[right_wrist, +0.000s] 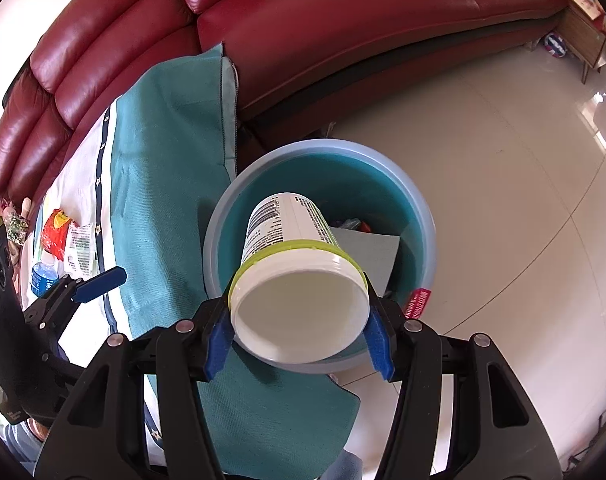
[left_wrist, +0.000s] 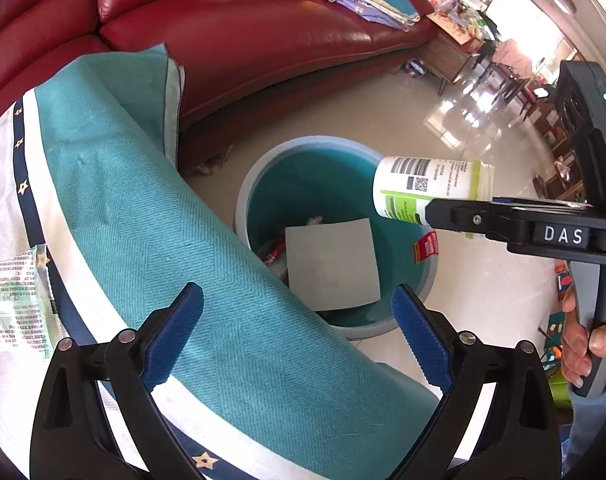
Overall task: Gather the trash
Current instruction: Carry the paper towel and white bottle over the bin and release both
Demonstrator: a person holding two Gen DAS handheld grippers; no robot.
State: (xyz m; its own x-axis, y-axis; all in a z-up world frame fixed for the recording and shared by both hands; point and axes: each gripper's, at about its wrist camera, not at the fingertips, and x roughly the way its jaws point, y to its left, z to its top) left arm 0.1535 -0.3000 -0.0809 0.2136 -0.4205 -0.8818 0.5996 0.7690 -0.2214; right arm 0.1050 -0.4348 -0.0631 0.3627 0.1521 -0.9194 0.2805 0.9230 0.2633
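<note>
Your right gripper's [right_wrist: 299, 332] jaws clamp the white plastic tub with the lime-green rim [right_wrist: 295, 276] above the round blue waste bin [right_wrist: 419, 208] at frame centre, left gripper [left_wrist: 299, 336] wide and empty: release it next.

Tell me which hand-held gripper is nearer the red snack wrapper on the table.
Left. The left hand-held gripper hangs open at the table edge, close to the red snack wrapper. The right hand-held gripper is off the table over the bin, gripping the white cup.
</note>
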